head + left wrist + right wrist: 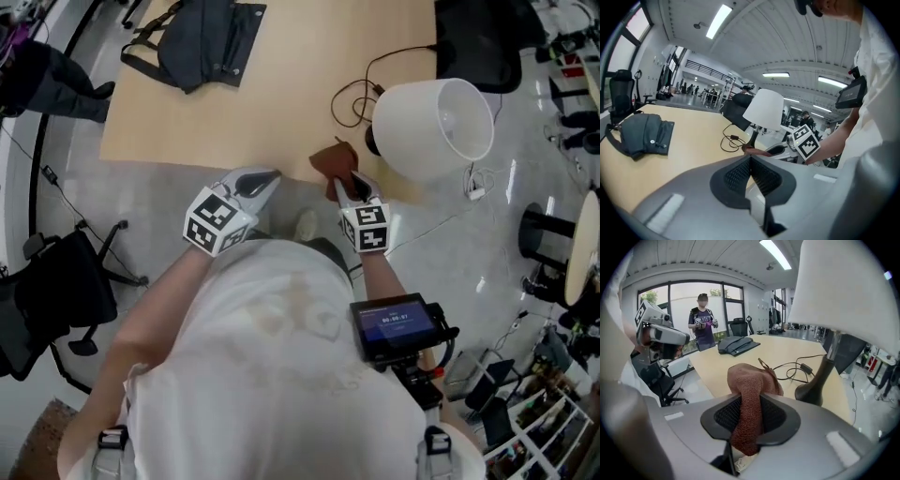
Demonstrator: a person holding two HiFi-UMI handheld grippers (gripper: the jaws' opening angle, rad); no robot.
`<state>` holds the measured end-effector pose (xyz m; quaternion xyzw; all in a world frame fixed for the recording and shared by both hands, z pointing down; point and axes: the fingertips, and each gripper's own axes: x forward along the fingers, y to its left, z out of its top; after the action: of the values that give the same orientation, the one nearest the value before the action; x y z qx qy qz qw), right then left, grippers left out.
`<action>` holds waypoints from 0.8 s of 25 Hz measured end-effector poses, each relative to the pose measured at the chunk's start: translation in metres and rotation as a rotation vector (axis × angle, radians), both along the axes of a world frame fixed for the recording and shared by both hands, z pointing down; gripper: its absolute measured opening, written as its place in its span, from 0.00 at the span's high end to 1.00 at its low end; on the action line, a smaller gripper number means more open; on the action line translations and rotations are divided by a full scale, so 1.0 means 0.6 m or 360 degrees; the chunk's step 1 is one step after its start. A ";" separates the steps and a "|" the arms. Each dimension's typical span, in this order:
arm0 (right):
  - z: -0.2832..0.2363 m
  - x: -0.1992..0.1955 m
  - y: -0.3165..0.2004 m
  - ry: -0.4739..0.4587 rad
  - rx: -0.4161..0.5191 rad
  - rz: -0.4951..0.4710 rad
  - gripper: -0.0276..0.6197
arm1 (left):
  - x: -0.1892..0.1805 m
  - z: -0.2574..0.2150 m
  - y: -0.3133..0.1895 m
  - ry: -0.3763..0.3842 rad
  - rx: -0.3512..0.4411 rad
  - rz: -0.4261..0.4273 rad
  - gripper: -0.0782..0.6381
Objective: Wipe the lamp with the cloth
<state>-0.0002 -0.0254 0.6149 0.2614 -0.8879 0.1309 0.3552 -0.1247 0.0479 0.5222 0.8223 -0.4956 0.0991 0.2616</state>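
A table lamp with a white shade (436,127) and a dark base (812,392) stands at the near right corner of the light wood table (272,103). My right gripper (349,180) is shut on a brown knitted cloth (751,380), which bunches above the jaws and hangs just left of the lamp base. In the head view the cloth (333,161) is at the table's front edge. My left gripper (270,176) hovers at that edge, left of the cloth, its pads (750,161) closed together with nothing between them. From the left gripper view the lamp (764,110) is ahead.
A black cable (356,94) coils on the table behind the lamp. A dark bag (197,37) lies at the far left of the table. A black chair (478,37) stands beyond the lamp, an office chair (56,291) at my left. A person (702,326) stands far off.
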 end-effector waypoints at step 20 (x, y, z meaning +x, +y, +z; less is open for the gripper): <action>-0.322 0.278 0.023 -0.0590 0.0667 0.0901 0.78 | 0.185 -0.087 -0.045 0.0017 0.0255 0.0773 0.89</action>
<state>0.1668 -0.0119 0.4217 0.5346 -0.8373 0.0846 0.0779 -0.0137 0.0207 0.4702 0.9358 -0.2884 0.1151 0.1666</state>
